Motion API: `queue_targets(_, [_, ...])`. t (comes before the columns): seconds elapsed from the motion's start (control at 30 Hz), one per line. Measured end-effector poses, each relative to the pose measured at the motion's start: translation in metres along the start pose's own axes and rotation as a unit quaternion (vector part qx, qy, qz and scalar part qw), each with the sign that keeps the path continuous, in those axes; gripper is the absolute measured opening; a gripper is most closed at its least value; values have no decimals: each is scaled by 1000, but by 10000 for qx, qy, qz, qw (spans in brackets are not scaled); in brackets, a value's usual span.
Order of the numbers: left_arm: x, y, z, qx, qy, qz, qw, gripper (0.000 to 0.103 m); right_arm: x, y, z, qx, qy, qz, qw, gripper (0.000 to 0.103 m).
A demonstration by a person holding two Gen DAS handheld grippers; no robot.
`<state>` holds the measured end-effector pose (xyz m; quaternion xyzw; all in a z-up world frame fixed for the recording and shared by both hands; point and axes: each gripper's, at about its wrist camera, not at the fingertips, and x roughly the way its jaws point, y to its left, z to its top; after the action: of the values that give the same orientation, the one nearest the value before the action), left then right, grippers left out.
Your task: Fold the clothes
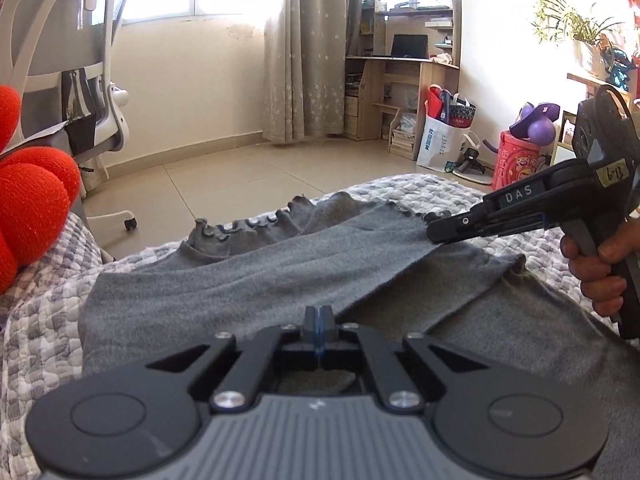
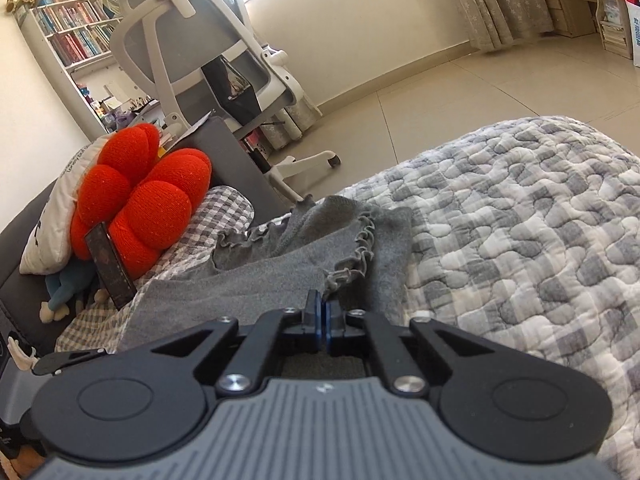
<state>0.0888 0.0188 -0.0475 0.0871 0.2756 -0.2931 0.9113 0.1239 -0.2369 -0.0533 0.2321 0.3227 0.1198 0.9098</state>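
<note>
Your left gripper (image 1: pixel 319 312) is pinched shut on the near edge of the grey top (image 1: pixel 224 280), which lies spread across the quilt (image 1: pixel 452 196). Your right gripper (image 2: pixel 322 307) is clamped too, its tips nipping the top's frilled hem (image 2: pixel 360 248). In the left view your hand (image 1: pixel 596 268) squeezes its handle. A red cushion (image 2: pixel 136 196) sits at the quilt's left.

I can't see whether cloth sits between the left gripper (image 1: pixel 319 314) tips; the gripper body hides the near hem of the grey top (image 1: pixel 224 284). The hand (image 1: pixel 596 272) on the right gripper (image 1: pixel 434 236) is cut by the frame edge (wrist gone). Book spines on the bookshelf (image 2: pixel 76 36) are too small to read.
</note>
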Motion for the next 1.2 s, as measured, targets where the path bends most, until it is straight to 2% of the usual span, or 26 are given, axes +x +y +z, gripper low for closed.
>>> queue_targets(0.07, [-2, 2, -2, -60, 50, 15, 10000, 3, 4, -4, -3, 16, 78, 9, 10000, 3])
queue_targets(0.13, [-12, 11, 0, -188, -60, 123, 9997, 6, 0, -1, 0, -50, 112, 13, 9999, 5])
queue_targets(0.2, [-22, 20, 1, -317, -174, 234, 9991, 7, -6, 4, 4, -250, 70, -21, 9997, 13])
queue_targets(0.33, [-35, 46, 7, -534, -308, 823, 9947, 10, -12, 11, 10, -520, -41, -107, 9986, 13])
queue_targets(0.37, [-36, 56, 9, -679, -303, 1002, 9922, 18, -11, 11, 12, -540, -52, -122, 9985, 14])
queue_targets(0.4, [-37, 64, 9, -832, -301, 1118, 9898, 32, -10, 11, 13, -558, -48, -144, 9983, 15])
queue_targets(0.47, [-37, 77, 9, -1076, -306, 1238, 9860, 42, -5, 10, 16, -574, -33, -166, 9982, 20])
queue_targets(0.5, [-36, 81, 7, -1161, -315, 1240, 9850, 42, -2, 9, 17, -577, -22, -173, 9982, 28])
queue_targets(0.57, [-35, 89, 5, -1332, -331, 1243, 9827, 41, 2, 9, 17, -622, -18, -202, 9979, 36])
queue_targets(0.67, [-31, 88, 1, -1301, -313, 1297, 9825, 41, 7, 9, 16, -697, -15, -247, 9973, 36])
queue_targets(0.8, [-33, 87, -2, -1344, -335, 1314, 9816, 41, -4, 14, 14, -820, -117, -213, 9963, 36])
queue_targets(0.93, [-39, 79, -2, -1193, -413, 1183, 9849, 41, -19, 23, 7, -1483, -31, -207, 9887, 36])
queue_targets(1.07, [-36, 52, 2, -685, -386, 747, 9941, 42, -19, 37, -8, -2424, 160, -364, 9693, 36])
queue_targets(1.2, [-16, 16, 8, -134, -170, 344, 9992, 42, -15, 41, -18, -2968, 243, -577, 9529, 36])
